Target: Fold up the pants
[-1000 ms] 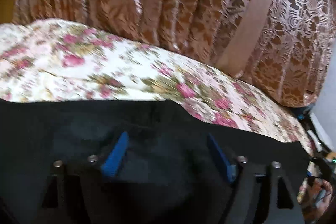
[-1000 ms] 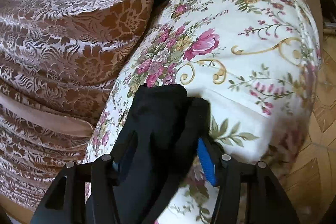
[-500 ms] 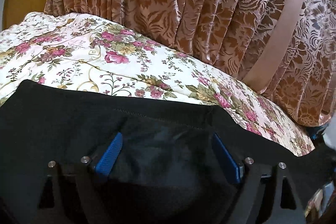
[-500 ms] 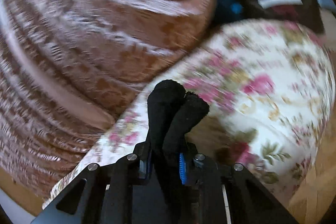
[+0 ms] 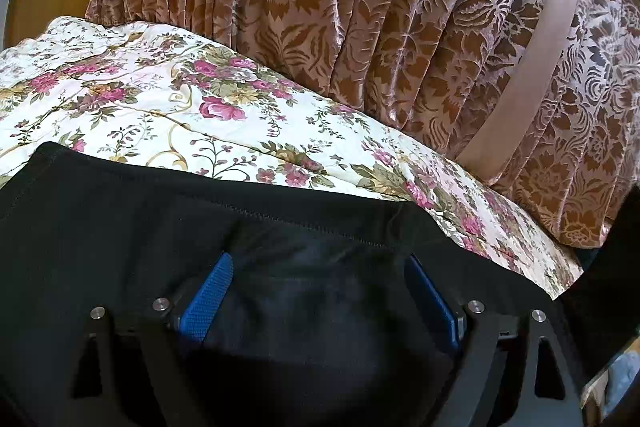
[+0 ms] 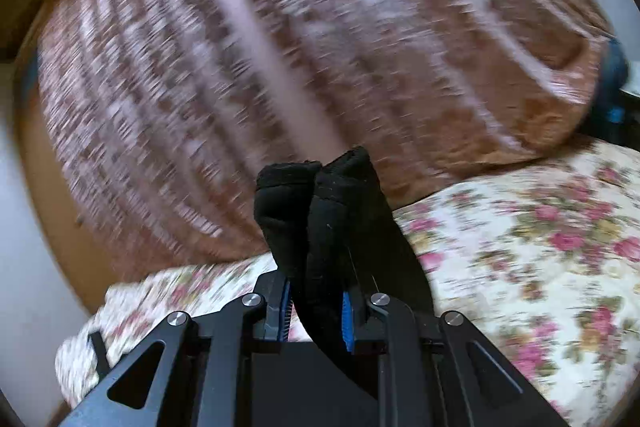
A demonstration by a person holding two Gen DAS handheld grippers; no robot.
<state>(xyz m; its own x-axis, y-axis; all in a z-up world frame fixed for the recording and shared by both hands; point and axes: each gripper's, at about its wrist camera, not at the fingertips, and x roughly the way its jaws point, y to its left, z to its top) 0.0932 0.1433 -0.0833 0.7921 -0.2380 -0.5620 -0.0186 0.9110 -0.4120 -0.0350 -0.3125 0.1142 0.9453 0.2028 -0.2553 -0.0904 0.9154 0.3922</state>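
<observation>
Between the blue pads of the right tongs [image 6: 316,311] sits a bunched end of the soft black cloth pants [image 6: 320,211]. The tongs are squeezed tight on it, and the cloth sticks up past the tips toward 12 o'clock. Beyond it, from 3 to 7 o'clock, lies the bed with the white cover printed with pink roses [image 6: 520,247]. From 9 to 2 o'clock hangs the brown curtain with a shiny leaf pattern [image 6: 280,47], very blurry in this view.

The left tongs [image 5: 318,291] are spread wide apart, and their blue pads [image 5: 206,297] hold nothing. Under and around them the pants [image 5: 120,227] lie flat on the bed, filling the view from 3 through 6 to 9 o'clock, with a stitched edge just past the tips. The rose cover [image 5: 180,107] shows from 9 to 3 o'clock, and the curtain [image 5: 360,7] hangs behind it at 12 o'clock. A plain pink band [image 5: 532,67] crosses the curtain at 2 o'clock.
</observation>
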